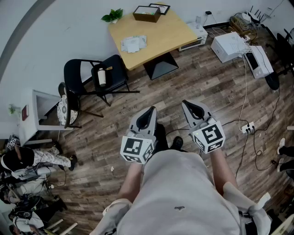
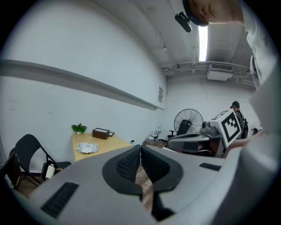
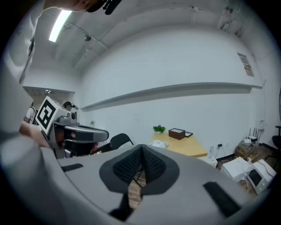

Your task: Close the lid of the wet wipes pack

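Our left tool (image 1: 149,110) and right tool (image 1: 189,104) are closed, empty. The pale, flat wet wipes pack (image 1: 133,43) lies by the light wooden table's (image 1: 170,32) left edge. We judge it light and squashy, so press on its stiffer lid.

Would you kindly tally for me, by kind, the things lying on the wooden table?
wet wipes pack: 1
brown box: 1
potted plant: 1
black-framed flat item: 1
Total: 4
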`<state>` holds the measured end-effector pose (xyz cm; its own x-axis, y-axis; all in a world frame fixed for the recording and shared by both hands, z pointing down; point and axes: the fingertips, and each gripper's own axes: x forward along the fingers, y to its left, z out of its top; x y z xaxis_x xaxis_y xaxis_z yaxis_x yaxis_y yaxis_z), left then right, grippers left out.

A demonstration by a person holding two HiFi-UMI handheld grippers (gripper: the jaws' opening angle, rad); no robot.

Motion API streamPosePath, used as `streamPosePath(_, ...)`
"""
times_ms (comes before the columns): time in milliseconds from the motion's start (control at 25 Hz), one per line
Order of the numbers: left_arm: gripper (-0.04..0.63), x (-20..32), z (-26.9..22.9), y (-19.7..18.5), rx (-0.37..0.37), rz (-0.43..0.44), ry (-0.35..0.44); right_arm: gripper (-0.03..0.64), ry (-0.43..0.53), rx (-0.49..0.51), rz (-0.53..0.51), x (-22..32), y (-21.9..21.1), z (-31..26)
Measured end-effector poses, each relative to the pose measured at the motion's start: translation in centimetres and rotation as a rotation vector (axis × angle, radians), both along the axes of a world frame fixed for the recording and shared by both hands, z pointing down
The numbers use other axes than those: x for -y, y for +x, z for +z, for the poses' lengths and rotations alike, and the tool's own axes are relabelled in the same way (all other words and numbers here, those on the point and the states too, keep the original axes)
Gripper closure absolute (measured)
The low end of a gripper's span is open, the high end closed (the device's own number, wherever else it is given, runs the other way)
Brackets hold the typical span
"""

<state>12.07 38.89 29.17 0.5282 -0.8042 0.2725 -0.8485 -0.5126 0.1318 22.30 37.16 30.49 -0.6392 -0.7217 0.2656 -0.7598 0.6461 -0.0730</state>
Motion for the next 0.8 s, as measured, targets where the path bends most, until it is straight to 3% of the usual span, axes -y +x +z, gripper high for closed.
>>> streamPosePath(360,0.588,-0.2,-0.2,0.1,0.0,0.008,0.002,0.62,-0.01,0.003,-0.004,-0.3,-0.3,0.2)
streamPosePath(800,0.586,4.4,0.0,-4.7,0.003,0.007,0.022,0.618,0.003,0.007,0.01,4.1,-5.4,0.0)
